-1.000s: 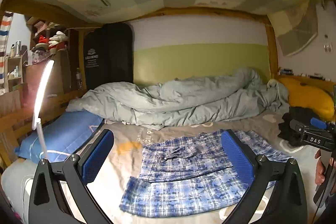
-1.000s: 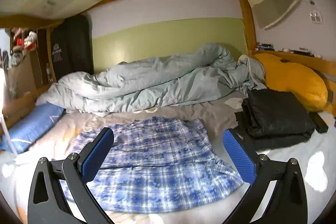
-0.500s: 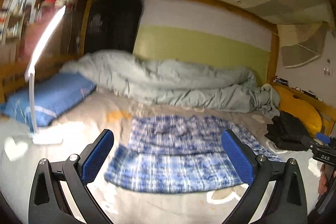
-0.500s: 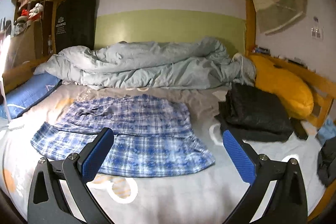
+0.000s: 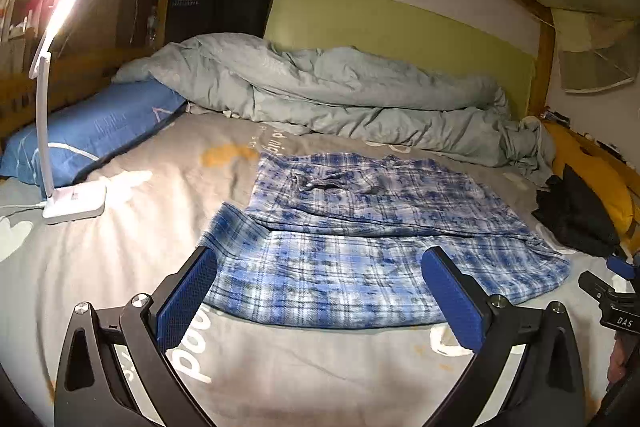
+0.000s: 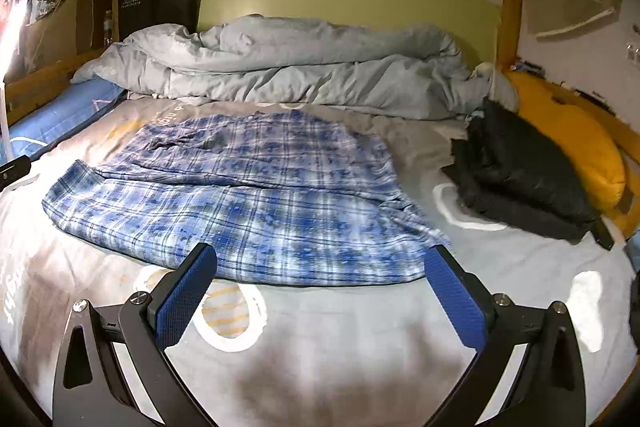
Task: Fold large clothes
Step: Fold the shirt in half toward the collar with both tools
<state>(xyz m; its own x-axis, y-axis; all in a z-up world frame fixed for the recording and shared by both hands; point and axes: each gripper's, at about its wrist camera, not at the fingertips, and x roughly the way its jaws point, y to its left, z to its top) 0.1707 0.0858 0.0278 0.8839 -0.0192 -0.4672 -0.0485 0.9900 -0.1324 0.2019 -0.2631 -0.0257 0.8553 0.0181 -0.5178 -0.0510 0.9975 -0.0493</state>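
Observation:
Blue-and-white plaid trousers (image 5: 360, 239) lie folded lengthwise on the grey bedsheet (image 5: 304, 367), waistband and drawstring toward the left. In the right wrist view the same plaid trousers (image 6: 248, 203) spread across the middle of the bed. My left gripper (image 5: 320, 291) hovers open over the near edge of the cloth, nothing between its blue pads. My right gripper (image 6: 320, 291) is open too, just short of the trousers' near right hem. Part of the right gripper's body (image 5: 612, 299) shows at the right edge of the left wrist view.
A crumpled grey duvet (image 5: 340, 95) fills the back of the bed. A blue pillow (image 5: 92, 131) and a lit white desk lamp (image 5: 72, 199) sit at the left. Folded black clothes (image 6: 516, 171) and a yellow cushion (image 6: 572, 135) lie at the right. Wooden bed rails frame it.
Both grippers have pulled back and tilted down, so more bedsheet shows in front of the trousers. The left view swung so the lamp base is in sight. Both stay open.

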